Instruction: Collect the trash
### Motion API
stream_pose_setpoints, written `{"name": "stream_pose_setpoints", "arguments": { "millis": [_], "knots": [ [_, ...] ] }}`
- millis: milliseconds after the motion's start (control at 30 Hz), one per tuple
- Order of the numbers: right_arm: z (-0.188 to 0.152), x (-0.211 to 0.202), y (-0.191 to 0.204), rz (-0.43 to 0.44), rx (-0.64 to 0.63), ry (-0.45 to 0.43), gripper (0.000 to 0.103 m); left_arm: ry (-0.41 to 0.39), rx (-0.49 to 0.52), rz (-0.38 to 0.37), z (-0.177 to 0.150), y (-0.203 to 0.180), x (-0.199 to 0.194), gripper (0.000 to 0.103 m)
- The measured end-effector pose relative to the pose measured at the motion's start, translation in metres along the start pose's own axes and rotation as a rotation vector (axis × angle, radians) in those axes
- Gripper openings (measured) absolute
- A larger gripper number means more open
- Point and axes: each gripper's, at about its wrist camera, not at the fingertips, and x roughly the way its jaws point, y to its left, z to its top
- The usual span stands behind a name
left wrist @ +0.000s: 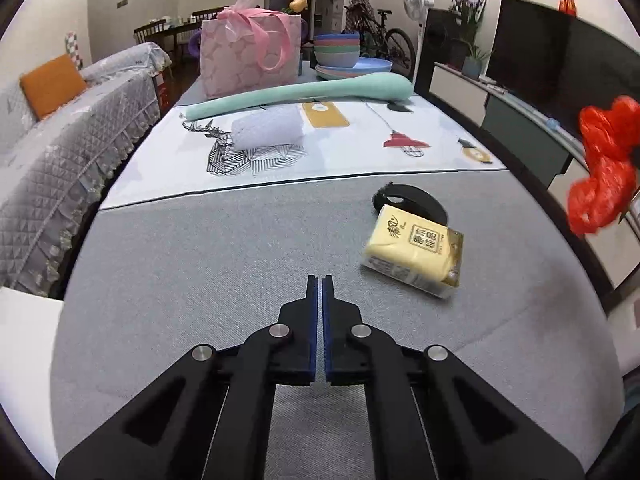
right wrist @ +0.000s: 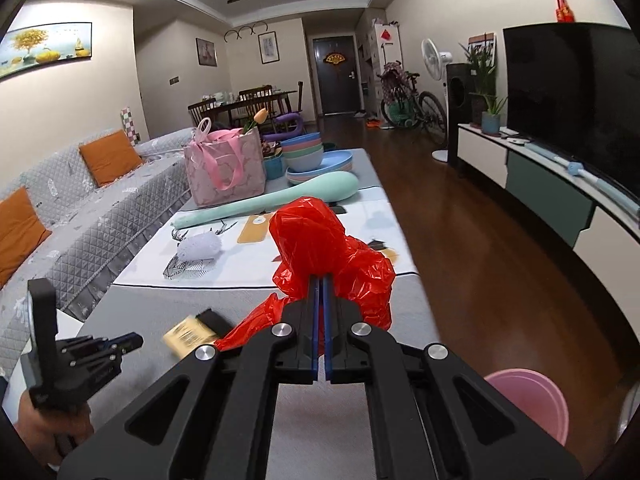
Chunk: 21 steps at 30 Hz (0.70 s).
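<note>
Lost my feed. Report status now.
Right gripper shut on red plastic bag, lifted. Left gripper shut, empty, above table. Pink bin lower right, path unobstructed.

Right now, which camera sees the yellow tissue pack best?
The left wrist view: the yellow tissue pack lies whole and sharp on the grey table. The right wrist view shows only a blurred corner behind the red plastic bag.

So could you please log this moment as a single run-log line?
right gripper: shut on red plastic bag, lifted | left gripper: shut, empty, over table | pink bin: on floor
</note>
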Motion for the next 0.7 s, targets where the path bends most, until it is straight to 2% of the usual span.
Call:
{"name": "stream_pose_setpoints", "arguments": {
  "millis": [33, 100, 233, 433, 700],
  "knots": [
    [-0.001, -0.006, -0.001, 0.002, -0.001, -0.003, 0.002, -0.017, -0.014, -0.011, 0.001, 0.0, -0.003, 0.049],
    [-0.003, -0.019, -0.006, 0.001, -0.011, -0.007, 0.002, -0.069, -0.013, -0.046, 0.004, -0.004, -0.011, 0.089],
    [-0.009, -0.042, -0.016, 0.004, -0.011, -0.019, 0.002, -0.085, 0.031, -0.079, 0.006, -0.024, -0.009, 0.089],
    [-0.02, -0.057, -0.032, -0.005, 0.001, -0.041, 0.002, -0.019, 0.089, -0.052, 0.009, -0.049, 0.024, 0.09],
    [-0.032, -0.059, -0.055, 0.003, 0.042, -0.055, 0.002, 0.049, 0.087, -0.061, 0.021, -0.057, 0.049, 0.094]
  ]
}}
